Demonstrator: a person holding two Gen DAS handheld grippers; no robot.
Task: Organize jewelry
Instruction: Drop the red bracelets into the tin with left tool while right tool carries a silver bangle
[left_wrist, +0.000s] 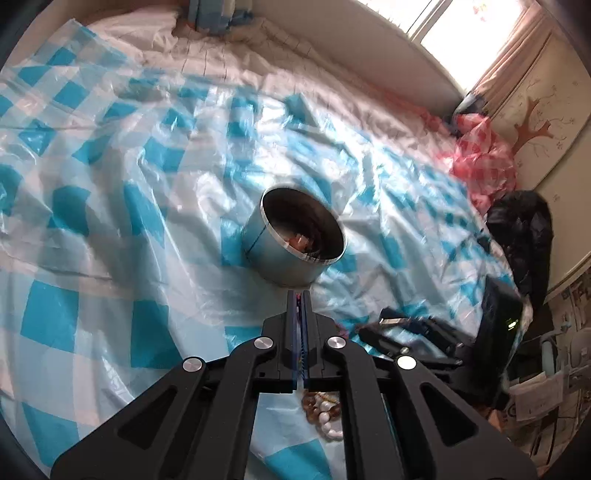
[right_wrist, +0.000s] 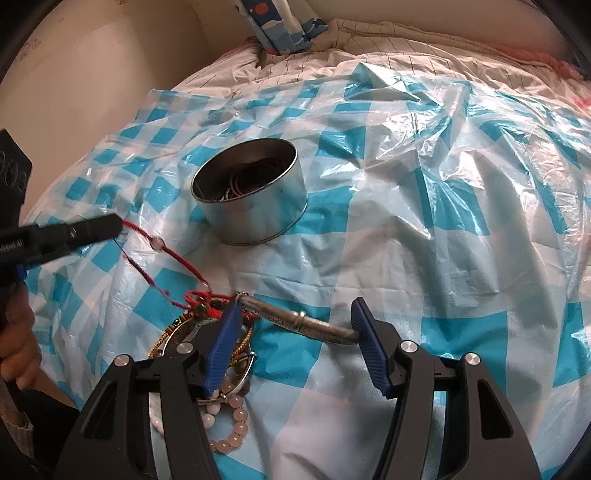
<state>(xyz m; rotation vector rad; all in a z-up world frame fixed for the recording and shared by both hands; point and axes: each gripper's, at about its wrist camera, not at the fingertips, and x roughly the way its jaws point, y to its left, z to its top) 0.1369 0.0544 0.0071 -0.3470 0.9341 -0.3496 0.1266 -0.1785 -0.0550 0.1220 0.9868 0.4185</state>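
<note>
A round metal tin (right_wrist: 258, 218) stands on the blue-checked plastic sheet and has bangles inside. In the left wrist view the tin (left_wrist: 280, 258) is just beyond my left gripper (left_wrist: 299, 295). The left gripper (right_wrist: 118, 225) is shut on a red cord bracelet (right_wrist: 173, 254), which stretches taut down to a tangled jewelry pile (right_wrist: 192, 332). My right gripper (right_wrist: 295, 304) is open over a silver bangle (right_wrist: 295, 319) lying across the gap, each end close to a blue pad. A pink bead bracelet (right_wrist: 236, 424) lies under the left finger. White beads (left_wrist: 325, 417) show below the left gripper.
The plastic sheet (right_wrist: 443, 221) covers a rumpled bed with a wall on the left. A blue pillow (right_wrist: 284, 22) is at the head. A pink bag (left_wrist: 480, 155) and a black bag (left_wrist: 524, 229) sit at the bed's right edge. A hand (right_wrist: 18, 350) holds the left gripper.
</note>
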